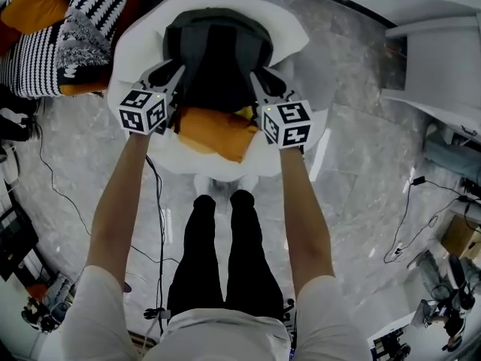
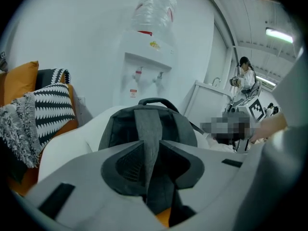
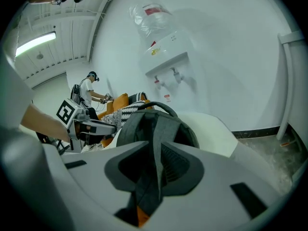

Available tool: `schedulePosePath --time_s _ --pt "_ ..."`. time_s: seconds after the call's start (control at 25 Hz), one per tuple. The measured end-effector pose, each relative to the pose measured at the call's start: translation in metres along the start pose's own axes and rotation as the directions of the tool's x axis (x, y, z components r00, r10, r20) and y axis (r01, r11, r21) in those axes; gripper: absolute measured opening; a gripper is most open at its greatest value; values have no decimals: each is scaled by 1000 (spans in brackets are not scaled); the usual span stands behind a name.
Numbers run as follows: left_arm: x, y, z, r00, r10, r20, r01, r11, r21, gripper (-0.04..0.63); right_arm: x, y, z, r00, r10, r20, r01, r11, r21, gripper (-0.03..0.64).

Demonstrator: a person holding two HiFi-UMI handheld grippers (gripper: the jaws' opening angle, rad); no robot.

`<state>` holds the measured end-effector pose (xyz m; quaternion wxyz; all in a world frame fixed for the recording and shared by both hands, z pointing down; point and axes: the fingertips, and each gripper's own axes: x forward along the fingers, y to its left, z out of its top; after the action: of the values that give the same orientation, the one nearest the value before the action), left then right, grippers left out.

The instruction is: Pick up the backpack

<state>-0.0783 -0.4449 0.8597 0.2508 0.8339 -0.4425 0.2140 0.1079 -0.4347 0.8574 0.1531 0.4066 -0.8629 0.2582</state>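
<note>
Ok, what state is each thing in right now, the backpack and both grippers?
backpack: resting on white chair, not lifted.
left gripper: jaws apart, shoulder strap between them.
right gripper: jaws apart, other shoulder strap between them.
ceiling light: on.

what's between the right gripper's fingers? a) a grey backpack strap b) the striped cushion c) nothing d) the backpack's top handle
a: the right gripper view shows a grey strap of the backpack running down between the right gripper's fingers; the top handle arches well beyond them.
</note>
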Motion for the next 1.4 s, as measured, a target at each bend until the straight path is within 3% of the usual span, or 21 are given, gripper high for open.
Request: schedulePosePath --time_s 0.44,1.12,1.28,1.4 --pt "35 13 -23 997 -34 -66 34 999 10 202 30 -16 -28 998 11 -59 -11 1000 -7 164" --pt "60 -2 -16 995 -97 -27 98 994 55 201 72 -12 -29 997 66 -28 -65 998 14 175" --pt "58 -2 -14 996 -88 -29 90 994 66 135 72 -8 -22 996 86 -7 -86 996 33 172" --pt "53 -3 -11 995 -92 -31 93 993 71 114 67 -7 -19 996 89 1 -89 995 43 106"
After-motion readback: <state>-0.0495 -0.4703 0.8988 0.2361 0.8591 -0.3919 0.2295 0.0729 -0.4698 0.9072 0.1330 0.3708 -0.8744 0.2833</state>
